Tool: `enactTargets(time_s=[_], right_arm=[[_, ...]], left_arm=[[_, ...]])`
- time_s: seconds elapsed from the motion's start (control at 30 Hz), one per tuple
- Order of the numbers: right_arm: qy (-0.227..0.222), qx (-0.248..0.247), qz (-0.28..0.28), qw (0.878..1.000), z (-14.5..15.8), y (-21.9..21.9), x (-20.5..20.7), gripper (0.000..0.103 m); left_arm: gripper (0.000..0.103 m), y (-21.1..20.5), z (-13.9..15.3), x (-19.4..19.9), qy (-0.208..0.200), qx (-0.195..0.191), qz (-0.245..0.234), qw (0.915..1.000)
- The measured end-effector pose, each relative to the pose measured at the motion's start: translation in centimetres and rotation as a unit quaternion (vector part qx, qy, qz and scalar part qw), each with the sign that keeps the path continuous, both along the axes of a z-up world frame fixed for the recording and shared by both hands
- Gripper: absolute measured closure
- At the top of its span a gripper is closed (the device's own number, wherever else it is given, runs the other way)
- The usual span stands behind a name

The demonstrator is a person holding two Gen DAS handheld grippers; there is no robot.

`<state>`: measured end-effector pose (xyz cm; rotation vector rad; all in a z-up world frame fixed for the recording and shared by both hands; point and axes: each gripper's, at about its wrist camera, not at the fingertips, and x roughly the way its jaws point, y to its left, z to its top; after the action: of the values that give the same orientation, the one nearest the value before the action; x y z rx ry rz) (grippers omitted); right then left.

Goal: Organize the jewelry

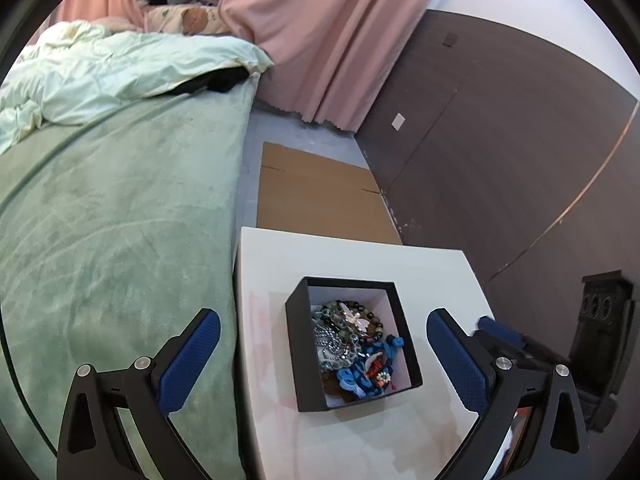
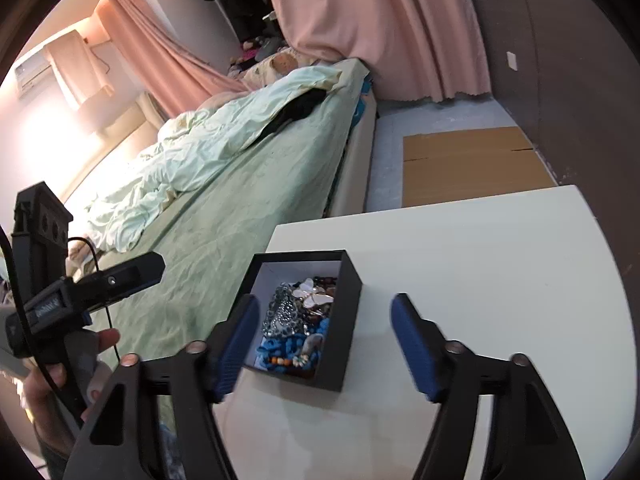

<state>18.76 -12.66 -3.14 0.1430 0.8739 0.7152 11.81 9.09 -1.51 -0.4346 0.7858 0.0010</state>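
A black box (image 1: 295, 344) with a white inside stands on the white table (image 1: 360, 258). It holds a heap of jewelry (image 1: 352, 340): bead bracelets, a silver chain, blue beads and a pale butterfly piece. My left gripper (image 1: 324, 360) is open wide, above the table, with the box framed between its blue pads and nothing gripped. In the right wrist view the same box (image 2: 346, 320) and jewelry (image 2: 296, 316) lie just ahead of my right gripper (image 2: 326, 344). It is open too, its left pad close to the box's near left wall, and holds nothing.
A bed with a green sheet (image 1: 120, 220) and a pale duvet runs along the table's left side. Flat cardboard (image 1: 320, 192) lies on the floor beyond the table. Pink curtains (image 1: 332, 40) and a dark wall panel (image 1: 500, 140) stand behind. A hand (image 2: 44, 392) holds the left gripper.
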Motion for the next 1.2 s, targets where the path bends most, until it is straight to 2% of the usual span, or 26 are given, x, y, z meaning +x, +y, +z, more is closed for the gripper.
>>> enactTargets(time_s=[0.13, 0.2, 0.27, 0.37, 0.7, 0.87, 1.03, 1.2], right_arm=[[-0.005, 0.007, -0.008, 1.0, 1.2, -1.6, -1.2, 0.02], [-0.008, 0.008, -0.015, 1.0, 1.6, -2.3, -1.7, 0.008], [-0.007, 0.011, -0.023, 1.0, 1.8, -3.0, -1.9, 0.006], [-0.005, 0.011, -0.045, 0.999, 2.1, -4.5, -2.1, 0.005], [-0.015, -0.012, -0.097, 0.995, 3.2, -8.0, -3.8, 0.005], [-0.024, -0.02, -0.101, 0.994, 3.7, -9.3, -5.3, 0.005], [-0.035, -0.03, -0.105, 0.993, 3.9, -10.5, -6.7, 0.005], [-0.038, -0.023, -0.1, 0.994, 4.4, -10.9, -7.6, 0.005]], left_arm=[[0.0, -1.0, 0.6, -0.9, -0.015, 0.011, -0.01, 0.9998], [0.0, -1.6, 0.9, -1.4, -0.025, 0.023, -0.014, 0.9993], [0.0, -2.1, 1.2, -2.0, -0.034, 0.032, -0.017, 0.9988], [0.0, -2.7, 1.4, -2.5, -0.043, 0.031, -0.022, 0.9984], [0.0, -5.6, 3.3, -5.0, -0.082, 0.062, -0.036, 0.994], [0.0, -7.4, 4.2, -6.6, -0.103, 0.08, -0.045, 0.9905], [0.0, -8.5, 3.5, -8.6, -0.108, 0.091, -0.047, 0.9889], [0.0, -10.0, 3.7, -9.4, -0.111, 0.126, -0.058, 0.9841]])
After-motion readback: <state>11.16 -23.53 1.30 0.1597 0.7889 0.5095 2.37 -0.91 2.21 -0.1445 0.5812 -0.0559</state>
